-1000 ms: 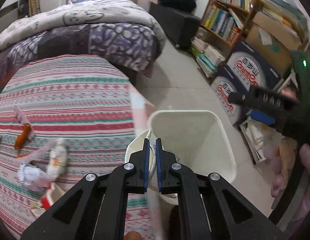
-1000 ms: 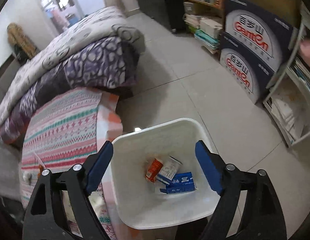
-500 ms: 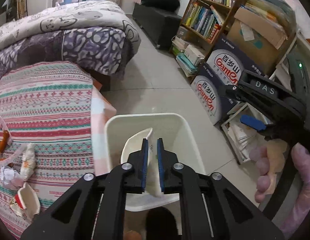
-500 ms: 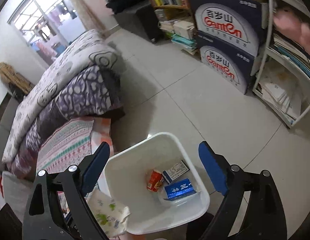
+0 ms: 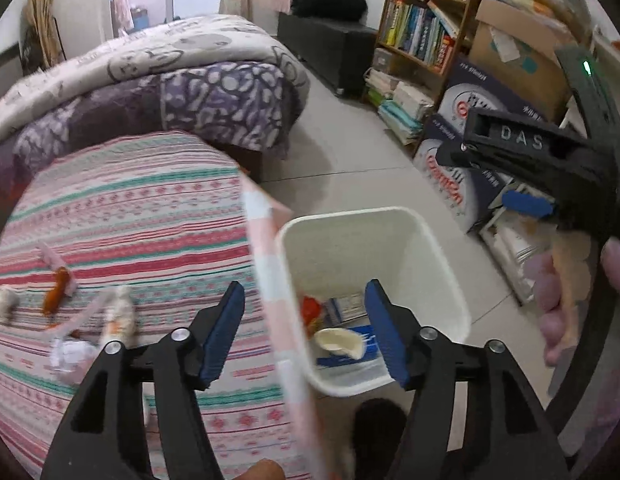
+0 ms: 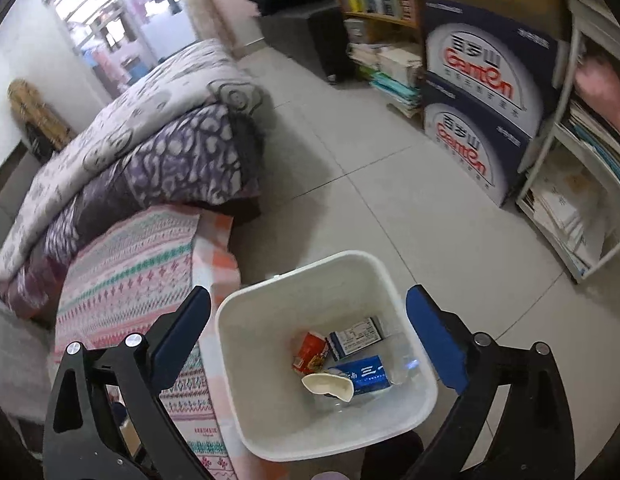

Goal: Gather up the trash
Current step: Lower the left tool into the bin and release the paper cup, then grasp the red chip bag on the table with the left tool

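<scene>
Left wrist view: your bed (image 5: 122, 216) carries leftover scraps (image 5: 70, 354), and the white bin (image 5: 449, 292) stands beside it for easy drops. The crushed cup (image 5: 337, 342) lies inside, so your left claw (image 5: 306, 328) gapes empty; your right claw (image 6: 310, 340) hangs open too.

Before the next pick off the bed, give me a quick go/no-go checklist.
1. Left claw empty and open: ok.
2. Right claw empty and open: ok.
3. Cup landed inside the bin, lying on the blue box: ok.
4. Bin upright on the floor against the bed edge, room left inside: ok.
5. Trash left on the striped cover: not ok; crumpled paper, white wrapper and orange piece lie there.
6. More trash on the cover outside both views: cannot tell.
</scene>
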